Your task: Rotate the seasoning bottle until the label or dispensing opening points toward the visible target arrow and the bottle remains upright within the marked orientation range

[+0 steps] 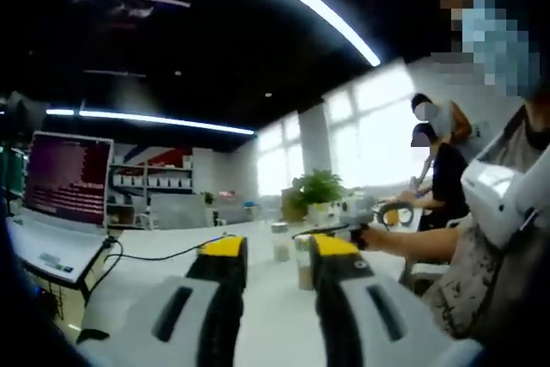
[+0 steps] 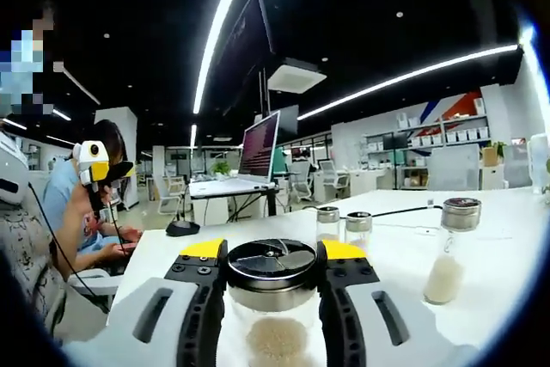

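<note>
Right gripper [image 2: 272, 257]: its yellow-tipped jaws are clamped on the seasoning bottle [image 2: 271, 298], one on each side just under the lid.
Seasoning bottle: upright on the white table [image 2: 507, 238], glass body with pale granules, black-and-silver lid [image 2: 271, 262] facing the right gripper view.
Left gripper [image 1: 278, 248]: jaws parted, nothing between them, hovering over the table.
Other shakers: two small ones [image 2: 343, 228] stand behind; a taller one [image 2: 450, 249] stands apart at the right.
Laptop [image 1: 58, 204]: open at the table's left edge.
</note>
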Tool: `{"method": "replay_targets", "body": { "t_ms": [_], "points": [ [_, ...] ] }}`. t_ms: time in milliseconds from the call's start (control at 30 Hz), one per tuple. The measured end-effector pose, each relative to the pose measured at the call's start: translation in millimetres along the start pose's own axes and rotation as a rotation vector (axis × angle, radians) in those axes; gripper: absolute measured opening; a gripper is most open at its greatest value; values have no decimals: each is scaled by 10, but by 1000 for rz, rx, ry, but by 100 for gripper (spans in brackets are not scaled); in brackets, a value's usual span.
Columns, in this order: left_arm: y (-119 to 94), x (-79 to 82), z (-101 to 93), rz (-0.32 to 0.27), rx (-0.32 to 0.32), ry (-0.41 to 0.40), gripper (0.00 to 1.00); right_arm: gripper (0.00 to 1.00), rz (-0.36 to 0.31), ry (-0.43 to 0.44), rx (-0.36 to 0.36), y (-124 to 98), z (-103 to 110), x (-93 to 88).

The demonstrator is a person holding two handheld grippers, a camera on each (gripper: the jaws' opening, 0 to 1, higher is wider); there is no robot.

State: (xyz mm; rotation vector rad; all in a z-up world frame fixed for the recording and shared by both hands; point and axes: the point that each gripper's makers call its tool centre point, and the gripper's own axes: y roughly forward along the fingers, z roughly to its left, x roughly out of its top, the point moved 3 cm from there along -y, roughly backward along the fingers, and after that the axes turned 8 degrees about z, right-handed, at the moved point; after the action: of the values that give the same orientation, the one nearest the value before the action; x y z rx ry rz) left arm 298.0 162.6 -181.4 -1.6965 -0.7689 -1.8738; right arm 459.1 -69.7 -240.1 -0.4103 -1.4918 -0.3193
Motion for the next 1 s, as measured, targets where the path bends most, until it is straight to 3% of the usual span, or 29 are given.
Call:
{"method": "replay_targets", "body": {
  "t_ms": [100, 233, 467, 567, 633, 667, 733, 867, 900, 933, 967, 1000],
  "points": [
    [26, 16, -190, -11, -121, -41, 39, 41, -2, 28, 56, -1, -41, -13],
    [57, 74, -274, -39, -155, -41, 41, 41, 6, 22, 117, -1, 7, -16],
    [169, -42, -250, 36, -111, 9, 37, 42, -15, 51, 236, 8, 7, -32],
    [192, -79, -238, 52, -93, 18, 36, 42, -24, 71, 251, 1, -29, -38],
    [194, -80, -238, 54, -94, 30, 36, 47, -42, 103, 235, -26, -44, 17],
    [198, -67, -265, 45, -106, 42, 38, 56, -70, 120, 226, -39, -31, 72],
    [215, -75, -338, 53, -139, 59, 39, 62, -123, 143, 173, -99, -13, 211],
    [260, -167, -368, 97, -152, 98, 39, 53, -67, 103, -15, -136, -63, 243],
    [262, -190, -346, 106, -145, 104, 39, 48, -85, 93, -45, -160, -28, 247],
    [263, -211, -324, 115, -138, 110, 39, 40, -178, 100, -41, -202, 44, 314],
    [259, -218, -304, 119, -133, 111, 38, 34, -225, 148, -26, -243, 115, 315],
    [254, -229, -282, 127, -126, 109, 38, 32, -225, 192, -47, -275, 131, 262]
  ]
}}
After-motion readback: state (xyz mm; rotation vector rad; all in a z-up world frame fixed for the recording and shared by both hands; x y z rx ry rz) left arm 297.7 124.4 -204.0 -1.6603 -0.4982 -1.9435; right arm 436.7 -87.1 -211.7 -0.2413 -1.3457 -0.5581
